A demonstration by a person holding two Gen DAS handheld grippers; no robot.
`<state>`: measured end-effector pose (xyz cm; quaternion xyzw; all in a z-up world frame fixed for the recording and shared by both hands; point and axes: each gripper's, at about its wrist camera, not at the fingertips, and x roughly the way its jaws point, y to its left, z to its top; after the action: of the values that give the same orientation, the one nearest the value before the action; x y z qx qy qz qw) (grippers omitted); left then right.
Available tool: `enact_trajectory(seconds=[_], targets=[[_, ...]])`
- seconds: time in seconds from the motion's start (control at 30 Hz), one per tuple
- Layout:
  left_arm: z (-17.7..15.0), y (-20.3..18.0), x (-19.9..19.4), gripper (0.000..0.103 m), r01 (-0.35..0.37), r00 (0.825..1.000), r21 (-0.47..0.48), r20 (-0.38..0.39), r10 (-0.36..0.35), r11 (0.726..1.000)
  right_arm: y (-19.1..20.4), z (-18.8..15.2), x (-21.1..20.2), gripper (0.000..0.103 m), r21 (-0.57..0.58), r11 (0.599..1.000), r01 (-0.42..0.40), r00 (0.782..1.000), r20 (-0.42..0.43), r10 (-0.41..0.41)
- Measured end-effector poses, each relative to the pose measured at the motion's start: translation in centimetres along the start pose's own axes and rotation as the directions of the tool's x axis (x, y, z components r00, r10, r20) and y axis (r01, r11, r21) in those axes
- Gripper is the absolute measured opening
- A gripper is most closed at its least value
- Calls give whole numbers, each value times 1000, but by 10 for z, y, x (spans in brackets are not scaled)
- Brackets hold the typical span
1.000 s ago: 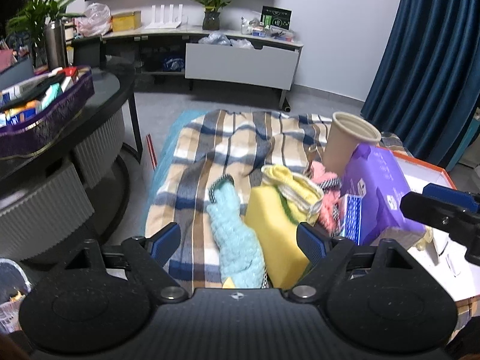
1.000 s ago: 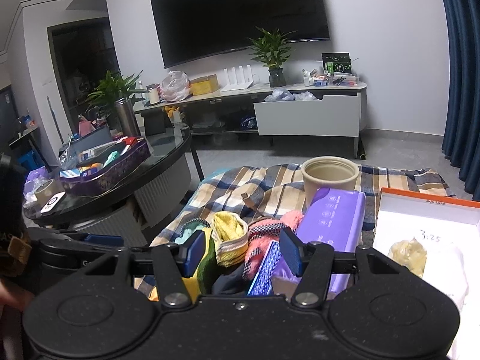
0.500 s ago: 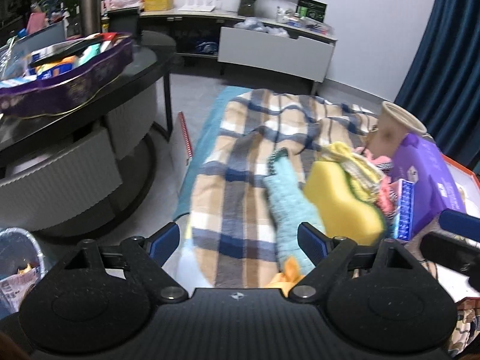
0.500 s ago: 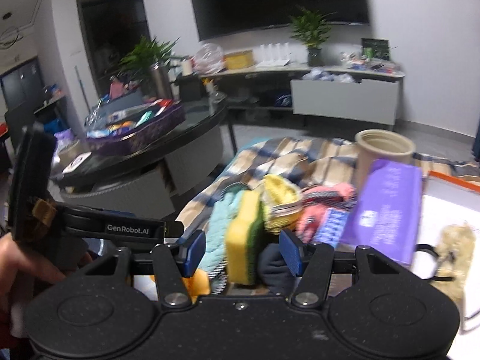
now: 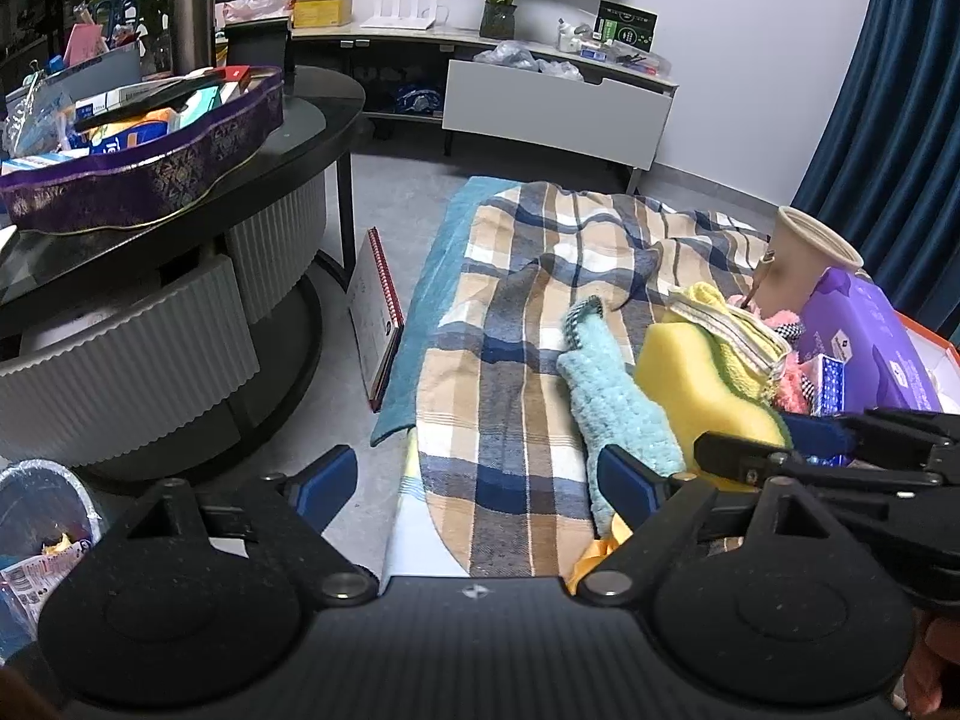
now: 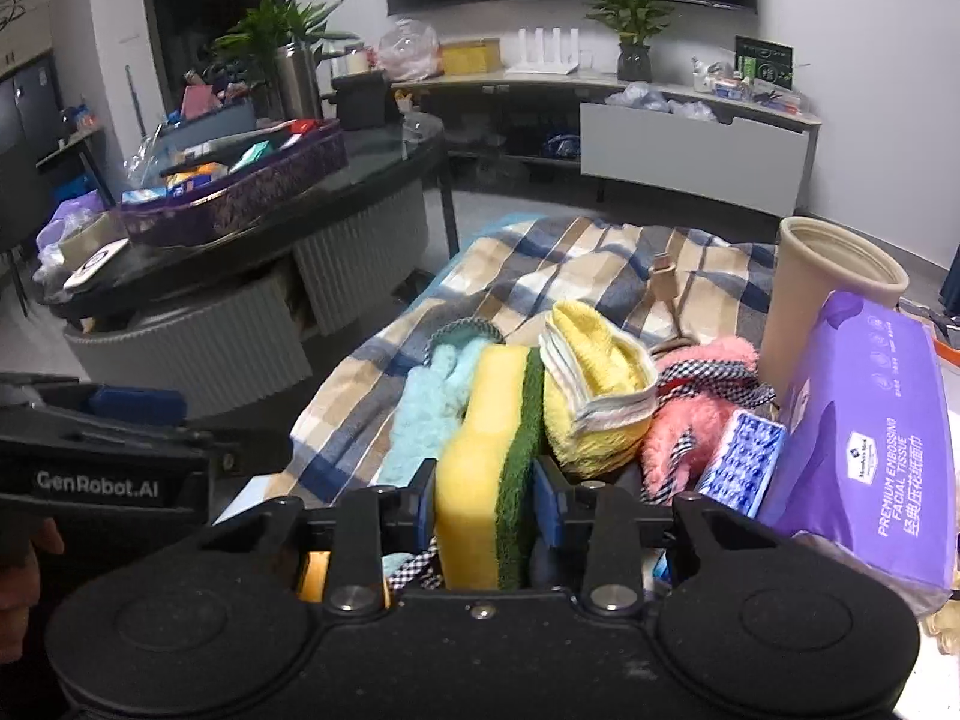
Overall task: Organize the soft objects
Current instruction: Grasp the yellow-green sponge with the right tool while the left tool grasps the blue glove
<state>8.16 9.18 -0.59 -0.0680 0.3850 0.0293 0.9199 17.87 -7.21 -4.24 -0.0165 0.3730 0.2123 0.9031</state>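
Since the earlier frames the right gripper (image 6: 485, 495) has closed in: its blue pads, then spread with the pile ahead of them, now pinch the yellow sponge (image 6: 480, 450) with the green scouring face between them, the yellow side to its left pad and the green side to its right. The sponge stands on edge and rises straight ahead out of the gripper. Touching it on the left lies the light blue fuzzy sock (image 6: 423, 414); touching it on the right sits the folded yellow cloth (image 6: 594, 396), and beyond that the pink fluffy sock (image 6: 690, 414), a small blue patterned pack (image 6: 741, 459) and the purple facial tissue pack (image 6: 870, 438), all crowded together. Behind the tissue pack stands a beige cup (image 6: 831, 294), upright.

The left gripper (image 5: 474, 480) has swung leftward and hangs spread wide, holding nothing, over the plaid blanket (image 5: 528, 312). Ahead of it and to its left the blanket lies bare as far as its left edge, where a strip of teal cloth (image 5: 432, 276) shows and the floor begins. Its right finger sits just beside the blue sock (image 5: 618, 402), with the sponge (image 5: 690, 384) further right. Across the strip of floor to the left stands a dark round tabletop (image 5: 312, 120) carrying a purple tray (image 5: 150, 168).
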Motion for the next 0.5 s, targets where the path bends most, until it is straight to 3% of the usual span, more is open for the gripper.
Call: enact_trajectory(seconds=[0.3,0.5], targets=[[-1,-14,10,90,44,999,27,-3,-43,999,-17,17,-65,36,30,1000,0,980,198,-6],[-1,-39,31,89,80,996,79,-40,-77,994,-35,15,-94,36,74,997,20,968,250,-38]])
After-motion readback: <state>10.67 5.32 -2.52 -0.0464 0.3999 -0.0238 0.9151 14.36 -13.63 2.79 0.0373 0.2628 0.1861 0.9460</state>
